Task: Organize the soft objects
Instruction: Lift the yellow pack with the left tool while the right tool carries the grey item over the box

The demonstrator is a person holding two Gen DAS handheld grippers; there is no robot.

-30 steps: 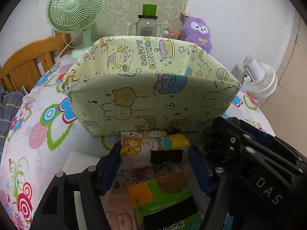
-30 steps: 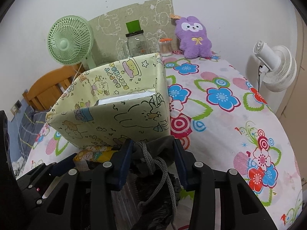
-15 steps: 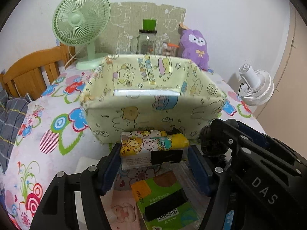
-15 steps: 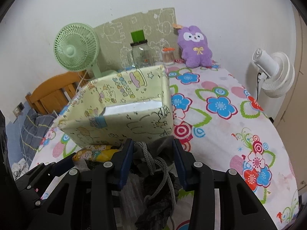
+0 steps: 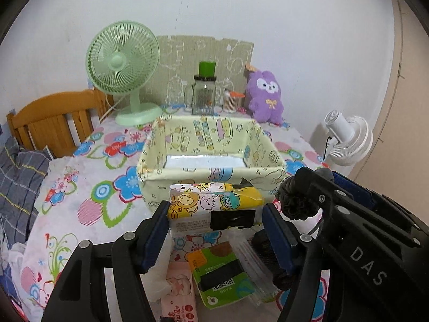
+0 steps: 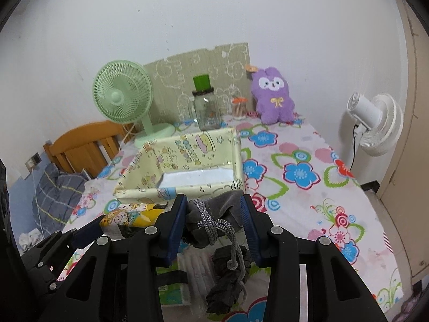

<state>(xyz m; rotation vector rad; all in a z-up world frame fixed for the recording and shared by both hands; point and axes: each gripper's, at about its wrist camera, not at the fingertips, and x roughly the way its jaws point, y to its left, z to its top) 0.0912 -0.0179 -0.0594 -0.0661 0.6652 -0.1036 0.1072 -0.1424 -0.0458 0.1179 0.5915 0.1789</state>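
Both grippers hover just short of the fabric bin [image 5: 211, 145], each loaded. The left gripper [image 5: 215, 212] is clenched on a cartoon tissue pack [image 5: 214, 201]; the right gripper [image 6: 214, 214] is clamped on a grey drawstring pouch [image 6: 214, 212], its cord dangling below. Best move, I'd judge: carry both over the near wall, lower inside, then let go, minding the cord on the rim. The pack's long axis runs left-right across the fingers, parallel to the near wall.
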